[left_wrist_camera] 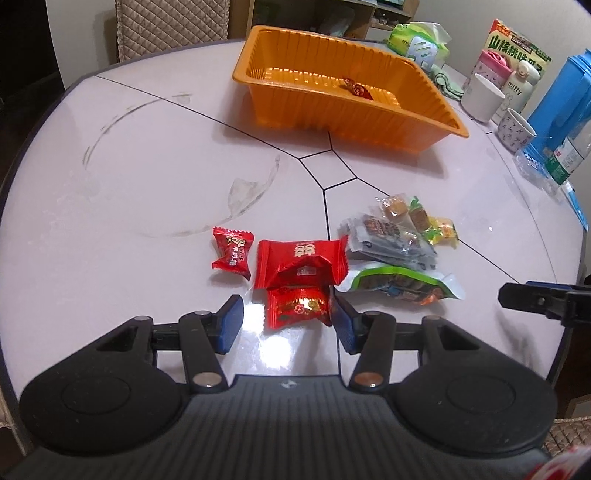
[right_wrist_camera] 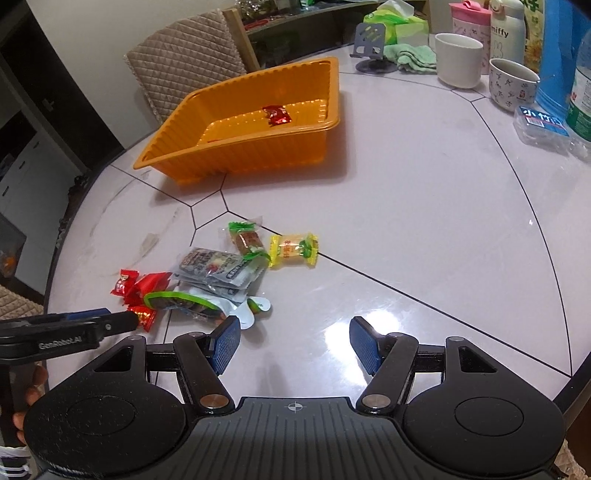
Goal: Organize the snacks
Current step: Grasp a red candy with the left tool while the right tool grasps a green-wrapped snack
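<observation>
My left gripper [left_wrist_camera: 288, 326] is open and low over the table, its blue pads on either side of a small red candy packet [left_wrist_camera: 297, 306]. The right pad is close to the wrapper; the left pad stands apart from it. Just beyond lie a larger red packet [left_wrist_camera: 301, 258], a red candy [left_wrist_camera: 231, 253], grey packets [left_wrist_camera: 388, 236] and a green pouch [left_wrist_camera: 402, 284]. My right gripper [right_wrist_camera: 295, 343] is open over bare table, right of the pile, with a yellow candy [right_wrist_camera: 293, 249] ahead. The orange tray [left_wrist_camera: 332, 114] at the back holds one red candy [left_wrist_camera: 356, 88].
Along the far right of the round table stand a white cup [right_wrist_camera: 458, 59], a patterned cup [right_wrist_camera: 511, 83], a miffy bottle [right_wrist_camera: 506, 29], a blue box [left_wrist_camera: 561, 107], a water bottle [left_wrist_camera: 570, 155], a green cloth [right_wrist_camera: 410, 55] and a phone stand [right_wrist_camera: 371, 51]. A quilted chair [right_wrist_camera: 184, 62] sits behind the tray.
</observation>
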A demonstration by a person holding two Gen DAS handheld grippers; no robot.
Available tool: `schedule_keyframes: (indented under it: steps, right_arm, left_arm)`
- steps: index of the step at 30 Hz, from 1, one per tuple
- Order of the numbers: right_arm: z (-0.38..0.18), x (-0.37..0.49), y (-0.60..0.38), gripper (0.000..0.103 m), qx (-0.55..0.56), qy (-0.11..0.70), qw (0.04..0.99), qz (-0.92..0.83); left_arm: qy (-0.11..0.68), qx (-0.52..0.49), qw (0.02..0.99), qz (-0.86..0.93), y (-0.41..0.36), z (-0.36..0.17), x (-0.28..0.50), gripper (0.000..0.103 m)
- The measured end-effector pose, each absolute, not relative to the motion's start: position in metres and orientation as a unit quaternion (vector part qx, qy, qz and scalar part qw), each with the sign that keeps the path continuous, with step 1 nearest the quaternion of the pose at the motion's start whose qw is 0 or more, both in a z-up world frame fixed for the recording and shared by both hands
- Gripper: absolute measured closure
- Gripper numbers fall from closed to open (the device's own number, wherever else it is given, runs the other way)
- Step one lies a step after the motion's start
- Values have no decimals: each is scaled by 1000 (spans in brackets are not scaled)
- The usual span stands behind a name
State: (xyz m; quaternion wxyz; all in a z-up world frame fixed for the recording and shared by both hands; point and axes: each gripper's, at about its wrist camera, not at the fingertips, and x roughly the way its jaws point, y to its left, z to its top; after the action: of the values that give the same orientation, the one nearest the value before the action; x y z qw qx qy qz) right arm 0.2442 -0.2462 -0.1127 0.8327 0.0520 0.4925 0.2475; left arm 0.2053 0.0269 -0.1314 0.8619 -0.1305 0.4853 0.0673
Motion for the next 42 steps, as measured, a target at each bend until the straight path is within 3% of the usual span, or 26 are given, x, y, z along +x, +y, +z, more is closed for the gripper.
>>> schedule_keyframes:
  steps: [9, 14, 20, 38, 42]
  right_arm:
    - [-117, 250, -247, 37, 52, 499, 830, 243]
    - [-119, 252, -246, 37, 52, 502, 829, 243]
    - [-119, 254, -244, 37, 49, 502, 828, 245]
    - [-113, 263, -226, 38, 23, 444, 843, 301]
    - [-113, 268, -216, 52, 2, 420, 844, 335]
  left_arm:
    - [486, -132, 862, 58, 25, -143, 214, 60]
    - [491, -127, 861, 45, 19, -146, 215, 76]
    - [486, -131, 863, 45, 22, -145, 213, 83]
    - [443, -131, 884, 72, 38, -99, 194, 83]
    - [434, -137, 887, 83, 45, -90, 196, 83]
